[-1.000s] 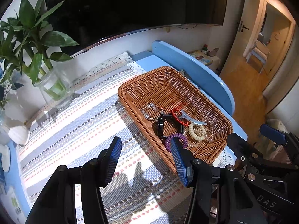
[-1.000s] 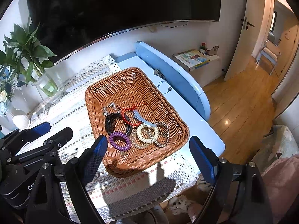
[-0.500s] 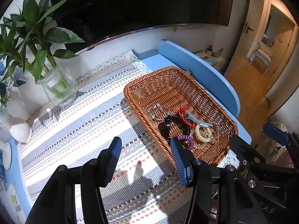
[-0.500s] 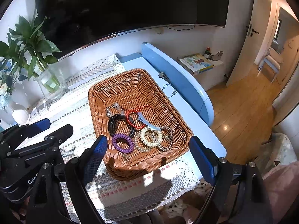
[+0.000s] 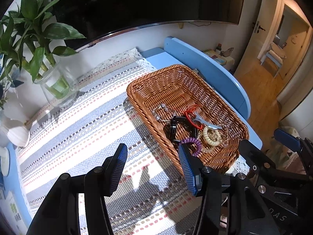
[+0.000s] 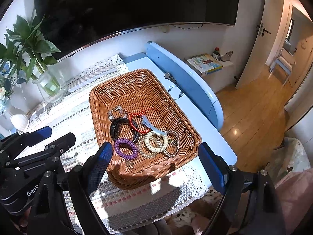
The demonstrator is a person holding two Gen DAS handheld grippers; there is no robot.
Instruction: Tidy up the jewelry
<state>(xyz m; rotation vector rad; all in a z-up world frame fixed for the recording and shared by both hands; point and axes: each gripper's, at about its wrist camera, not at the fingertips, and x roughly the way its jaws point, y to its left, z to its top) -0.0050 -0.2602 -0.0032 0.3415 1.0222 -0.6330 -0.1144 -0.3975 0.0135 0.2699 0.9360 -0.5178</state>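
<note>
Both tongs hang spread and empty above the table's near edge. The right tongs (image 6: 154,164) straddle the basket (image 6: 137,90); the left tongs (image 5: 152,166) hover over the cloth (image 5: 78,121) beside it. The jewelry (image 6: 140,135) lies heaped in the basket's near end, straight ahead of the right tongs, which look nearer. The basket's long axis runs away from them.
</note>
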